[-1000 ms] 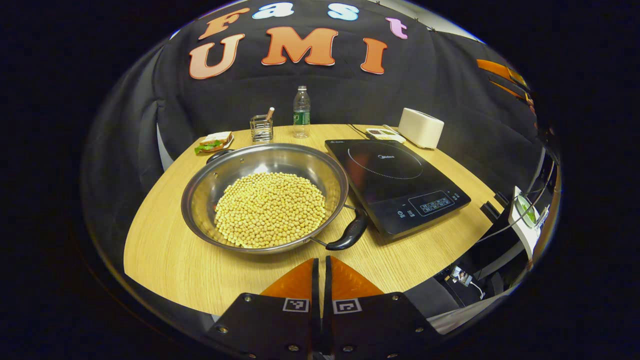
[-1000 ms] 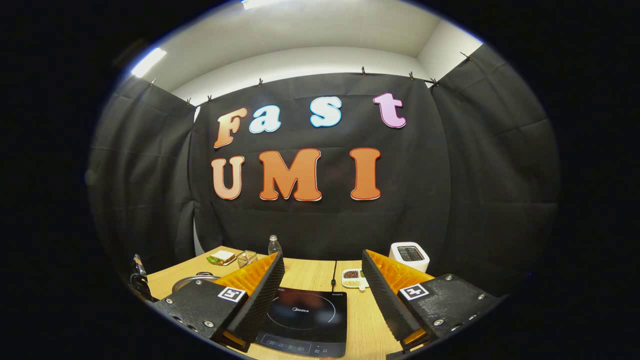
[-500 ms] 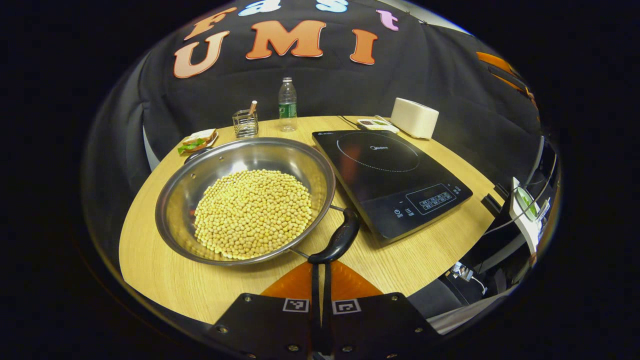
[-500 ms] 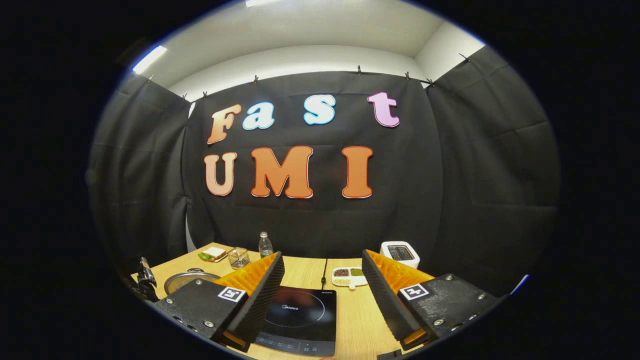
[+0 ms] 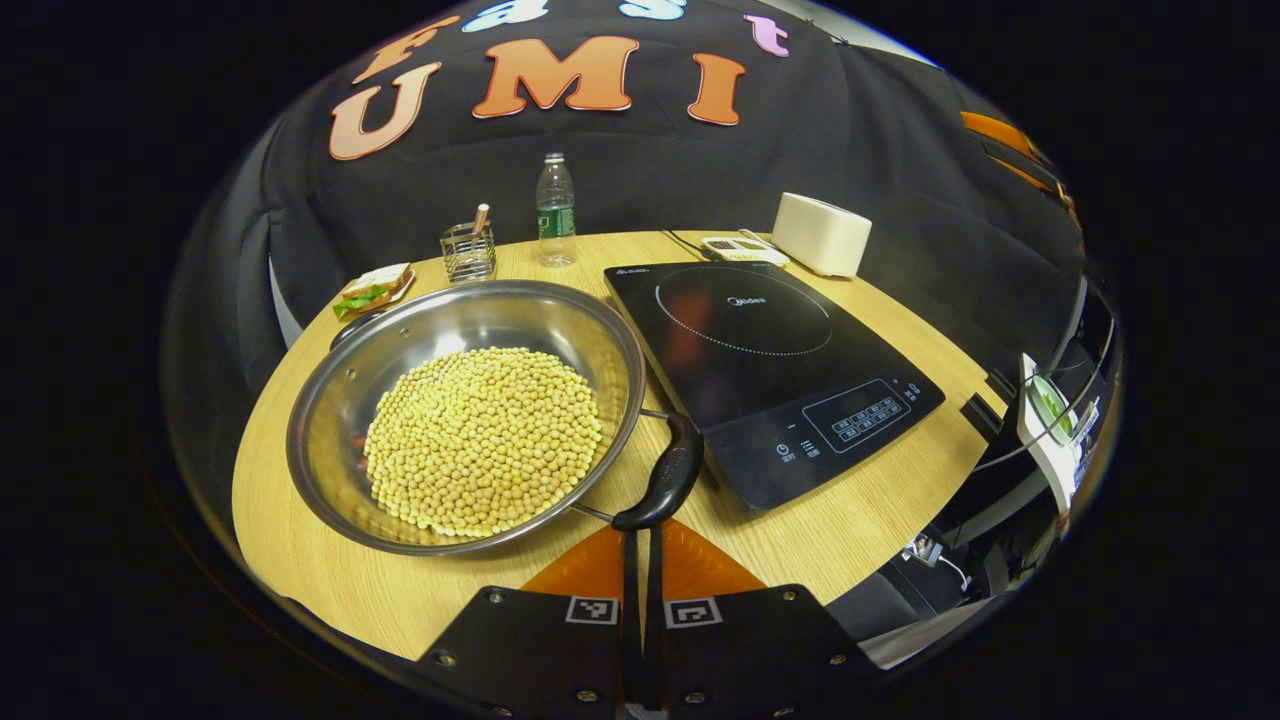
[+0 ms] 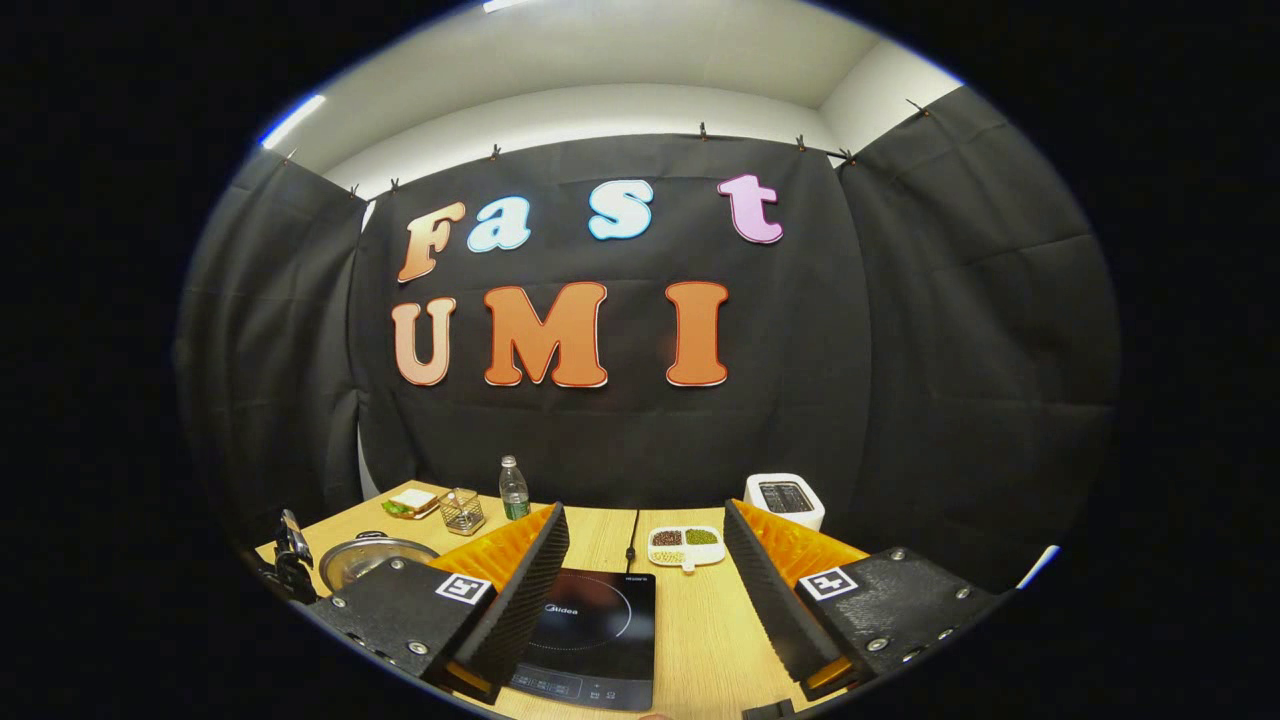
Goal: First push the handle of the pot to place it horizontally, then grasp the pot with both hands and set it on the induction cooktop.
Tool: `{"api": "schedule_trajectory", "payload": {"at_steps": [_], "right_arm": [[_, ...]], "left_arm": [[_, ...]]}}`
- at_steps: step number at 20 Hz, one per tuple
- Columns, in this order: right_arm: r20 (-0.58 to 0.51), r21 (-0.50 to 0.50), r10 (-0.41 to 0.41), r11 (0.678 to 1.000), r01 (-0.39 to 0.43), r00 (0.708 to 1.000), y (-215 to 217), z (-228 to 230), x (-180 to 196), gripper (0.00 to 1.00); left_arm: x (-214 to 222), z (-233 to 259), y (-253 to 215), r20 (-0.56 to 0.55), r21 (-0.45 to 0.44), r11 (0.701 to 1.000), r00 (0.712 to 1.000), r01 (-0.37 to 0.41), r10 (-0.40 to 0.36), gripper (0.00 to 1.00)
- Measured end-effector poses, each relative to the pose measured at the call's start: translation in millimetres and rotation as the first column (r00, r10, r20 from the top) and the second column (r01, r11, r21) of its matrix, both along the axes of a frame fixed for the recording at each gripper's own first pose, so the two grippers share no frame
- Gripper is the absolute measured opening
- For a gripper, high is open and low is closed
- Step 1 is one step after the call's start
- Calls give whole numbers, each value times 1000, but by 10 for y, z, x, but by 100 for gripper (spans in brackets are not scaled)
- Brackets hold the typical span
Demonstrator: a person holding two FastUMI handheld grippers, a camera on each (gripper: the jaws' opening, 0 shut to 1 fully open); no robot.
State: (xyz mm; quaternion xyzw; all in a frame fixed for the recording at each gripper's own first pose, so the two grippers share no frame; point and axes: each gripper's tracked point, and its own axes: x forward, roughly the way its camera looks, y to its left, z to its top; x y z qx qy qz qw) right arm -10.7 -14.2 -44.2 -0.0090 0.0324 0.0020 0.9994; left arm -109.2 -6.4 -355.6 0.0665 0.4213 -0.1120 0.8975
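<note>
A wide steel pot full of yellow beans sits on the wooden table, left of the black induction cooktop. Its black near handle points toward me and a little right, lying against the cooktop's front corner. My left gripper is shut with its tips touching the handle's near end. In the right gripper view my right gripper hangs open above the table, with the cooktop between its fingers and the pot at the far left.
Along the back of the table stand a sandwich plate, a wire holder, a water bottle, a small divided dish and a white toaster. The table's front edge is close below my left gripper.
My left gripper came forward to the near handle and pushed it; the pot turned and slid left. My right gripper rose a little and stayed open.
</note>
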Motion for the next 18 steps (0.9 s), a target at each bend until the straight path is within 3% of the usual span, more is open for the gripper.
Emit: {"api": "schedule_trajectory", "payload": {"at_steps": [8,9,18], "right_arm": [[-6,5,-14,1000,14,1000,-56,-60,20,96],[-9,6,-15,1000,15,1000,-63,-63,18,100],[-12,6,-25,1000,25,1000,-124,-89,34,96]], "left_arm": [[156,-32,-78,-1,-33,999,1000,1,-2,2],[172,-43,-88,0,-37,999,1000,1,-1,2],[382,-99,-177,6,-38,999,1000,0,0,2]]}}
